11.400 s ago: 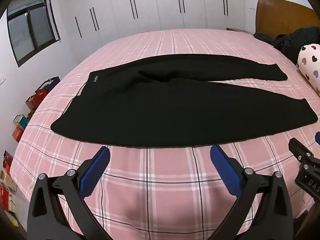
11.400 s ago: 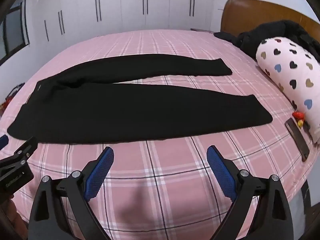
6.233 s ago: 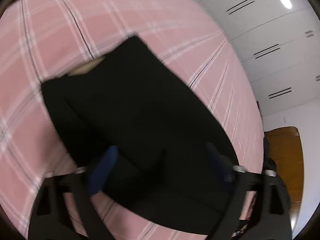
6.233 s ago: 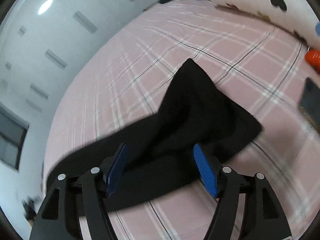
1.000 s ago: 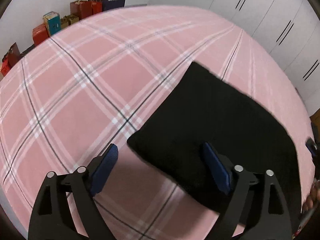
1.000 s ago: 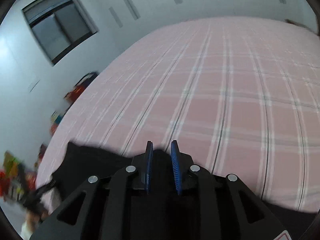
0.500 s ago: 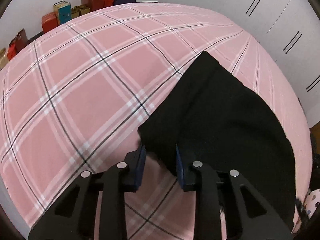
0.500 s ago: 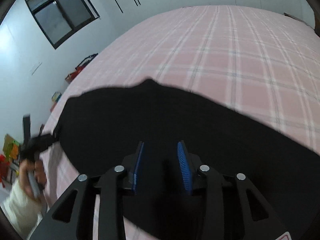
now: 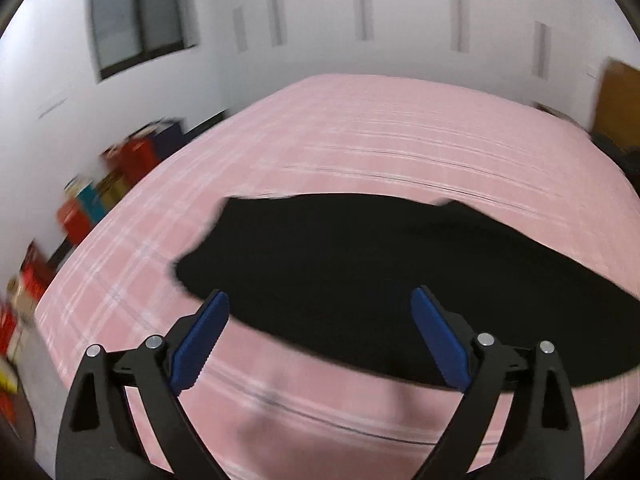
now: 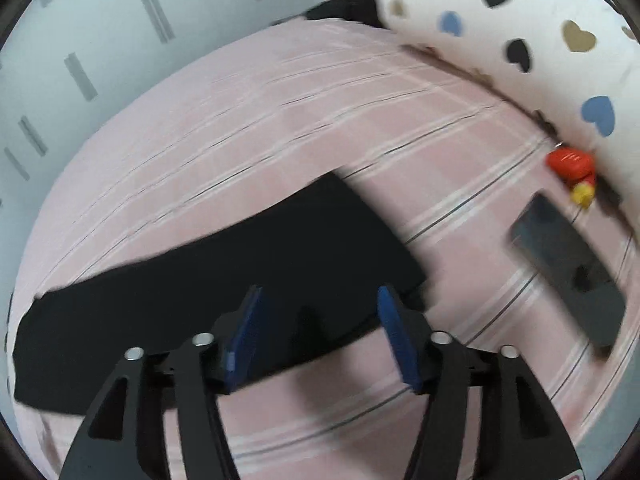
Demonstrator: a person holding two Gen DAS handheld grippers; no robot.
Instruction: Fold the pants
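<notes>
While both of my claws hang spread above it, the folded black fabric pants (image 9: 400, 272) lie flat on the pink plaid bed (image 9: 380, 140).

My left claw (image 9: 320, 340) has just been opening; its blue pads (image 9: 198, 340) stand wide with nothing between them, clear of the cloth, whose near edge shows across the gap. My right claw (image 10: 320, 336) has also just been opening, nothing pinched, over one short end of the long dark band. Both views are smeared by motion, so I cannot tell how many layers the fold has. To the right of that end lie a dark flat phone-like slab (image 10: 568, 268), a small red and yellow trinket (image 10: 570, 168), and a white bolster with coloured hearts (image 10: 520, 40). White wardrobe doors (image 9: 400, 32) stand beyond the bed.
</notes>
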